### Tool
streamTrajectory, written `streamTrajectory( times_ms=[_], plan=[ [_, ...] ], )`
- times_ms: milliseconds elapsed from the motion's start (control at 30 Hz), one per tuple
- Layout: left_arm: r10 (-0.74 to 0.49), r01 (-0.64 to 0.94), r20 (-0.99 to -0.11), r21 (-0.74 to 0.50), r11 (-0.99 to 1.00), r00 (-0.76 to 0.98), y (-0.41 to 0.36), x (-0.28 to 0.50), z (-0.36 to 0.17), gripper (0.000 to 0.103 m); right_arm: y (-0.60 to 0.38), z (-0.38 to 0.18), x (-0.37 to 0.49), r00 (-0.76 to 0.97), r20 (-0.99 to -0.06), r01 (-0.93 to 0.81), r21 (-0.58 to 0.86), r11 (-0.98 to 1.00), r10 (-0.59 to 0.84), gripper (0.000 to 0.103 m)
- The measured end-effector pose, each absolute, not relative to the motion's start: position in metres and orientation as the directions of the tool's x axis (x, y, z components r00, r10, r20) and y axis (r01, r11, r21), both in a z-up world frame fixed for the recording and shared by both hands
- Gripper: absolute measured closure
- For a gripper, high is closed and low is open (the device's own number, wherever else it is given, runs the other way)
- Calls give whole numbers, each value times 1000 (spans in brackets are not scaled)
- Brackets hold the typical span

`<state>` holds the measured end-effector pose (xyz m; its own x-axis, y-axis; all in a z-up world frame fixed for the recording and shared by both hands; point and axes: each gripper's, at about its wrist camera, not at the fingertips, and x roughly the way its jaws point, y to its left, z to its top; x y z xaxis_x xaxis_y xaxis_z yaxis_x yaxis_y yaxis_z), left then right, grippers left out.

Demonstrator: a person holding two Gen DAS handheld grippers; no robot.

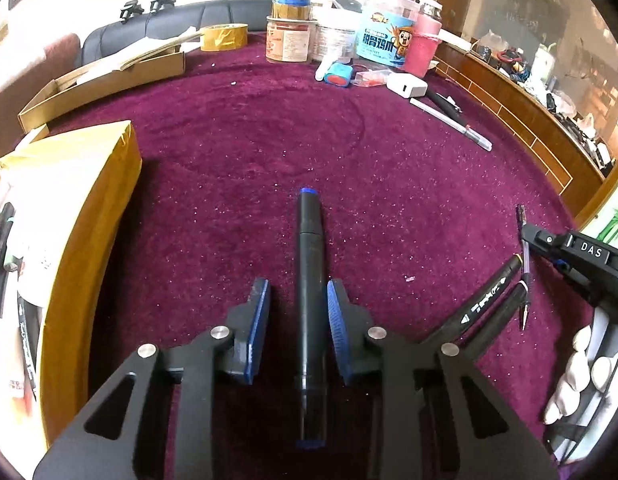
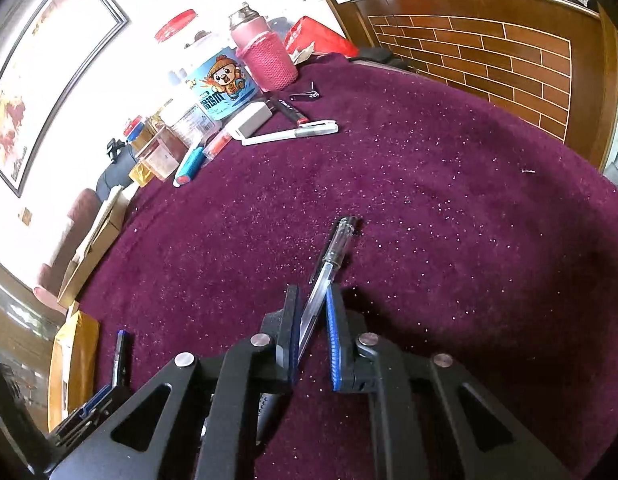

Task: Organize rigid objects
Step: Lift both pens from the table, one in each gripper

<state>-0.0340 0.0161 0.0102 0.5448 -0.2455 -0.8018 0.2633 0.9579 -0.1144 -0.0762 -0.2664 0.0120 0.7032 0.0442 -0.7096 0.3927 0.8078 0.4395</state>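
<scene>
A black marker with blue ends (image 1: 311, 300) lies on the purple cloth between the open fingers of my left gripper (image 1: 297, 304); the pads stand apart from it on both sides. It also shows in the right wrist view (image 2: 121, 356). My right gripper (image 2: 313, 312) straddles a clear ballpoint pen (image 2: 329, 264) that lies slanted between its blue pads; a gap shows beside the right pad. In the left wrist view the right gripper (image 1: 549, 240) sits over that pen (image 1: 524, 264), next to two black markers (image 1: 485, 296).
A yellow box (image 1: 89, 240) holding several pens stands at the left. A flat cardboard box (image 1: 109, 76) lies behind it. Jars, tape rolls, a pink bottle (image 1: 425, 36), a white charger (image 1: 407, 85) and a white pen (image 1: 453, 124) crowd the far edge. A wooden panel (image 2: 489, 48) borders the right.
</scene>
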Motion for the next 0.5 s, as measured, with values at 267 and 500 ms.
streamTrajectory(
  times_ms=[267, 500],
  plan=[
    [-266, 261, -797, -141, 955, 542, 20, -33, 10, 76, -264, 13, -75, 701, -712, 395, 431, 811, 37, 91],
    [-279, 262, -795, -157, 952, 539, 23, -33, 10, 76, -265, 13, -75, 701, -712, 395, 431, 811, 37, 91]
  ],
)
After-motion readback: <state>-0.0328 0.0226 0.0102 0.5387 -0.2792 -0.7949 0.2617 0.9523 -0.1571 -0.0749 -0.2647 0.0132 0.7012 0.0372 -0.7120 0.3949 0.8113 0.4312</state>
